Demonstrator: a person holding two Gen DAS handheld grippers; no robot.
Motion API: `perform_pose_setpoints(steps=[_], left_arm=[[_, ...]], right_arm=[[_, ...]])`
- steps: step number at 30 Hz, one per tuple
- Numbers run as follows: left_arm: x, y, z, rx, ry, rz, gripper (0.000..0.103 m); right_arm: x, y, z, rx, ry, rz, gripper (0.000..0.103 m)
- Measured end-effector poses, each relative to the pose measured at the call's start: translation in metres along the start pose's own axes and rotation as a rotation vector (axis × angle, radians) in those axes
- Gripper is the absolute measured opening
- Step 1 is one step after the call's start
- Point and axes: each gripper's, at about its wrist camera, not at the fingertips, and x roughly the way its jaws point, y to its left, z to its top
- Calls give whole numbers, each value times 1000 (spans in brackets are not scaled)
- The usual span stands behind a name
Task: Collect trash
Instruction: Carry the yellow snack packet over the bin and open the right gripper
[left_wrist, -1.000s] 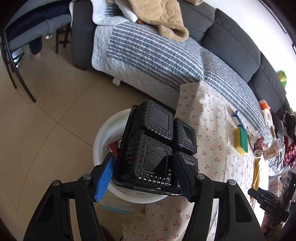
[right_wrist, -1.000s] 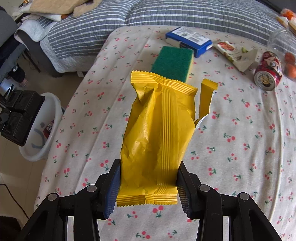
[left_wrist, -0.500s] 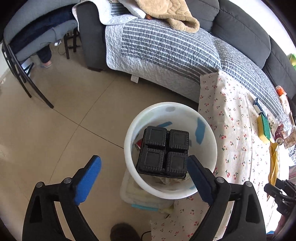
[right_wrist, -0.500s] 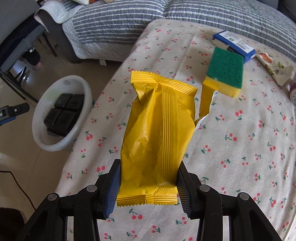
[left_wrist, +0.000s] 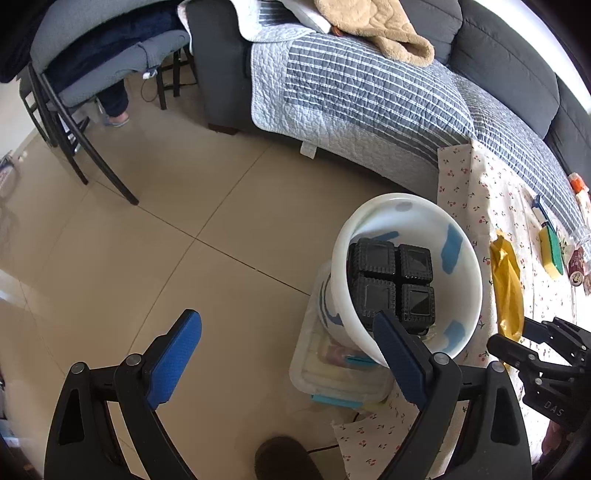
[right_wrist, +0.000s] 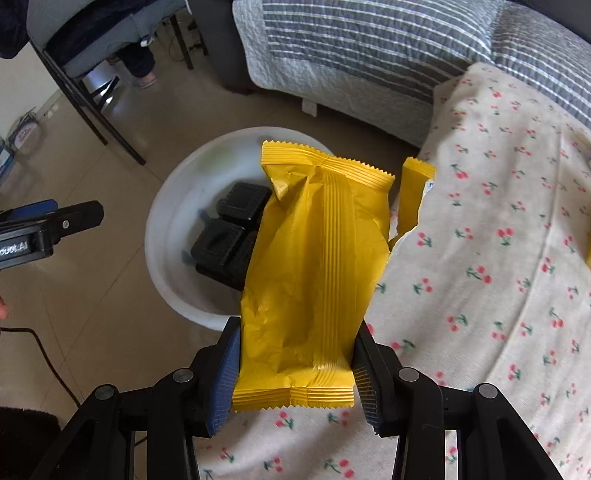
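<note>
we are holding the yellow wrapper (right_wrist: 310, 266) squeezed between the pads of our right gripper (right_wrist: 295, 373), carrying it out over the white bin (right_wrist: 173, 236) beside the desk (right_wrist: 498, 258) so it can drop in. our left gripper (left_wrist: 284, 362), whose jaws have just been opening, is standing wide and empty over the floor (left_wrist: 147, 240), because the black tray (left_wrist: 391, 280) is already lying inside the bin.
</note>
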Motion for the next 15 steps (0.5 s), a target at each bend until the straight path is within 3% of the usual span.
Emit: perform_pose_setpoints(steps=[12,14,15], left_arm=[[-3,15,-2,-25,-7,-13,96],[-3,14,-1,-23,-7,-15,96],[-3,13,-1,-22,-6,-15,96]], right_arm=[[48,21,34,-7,-3,15,51],[47,19,36,15,-17,24,69],[45,18,37,31,-27,24,73]])
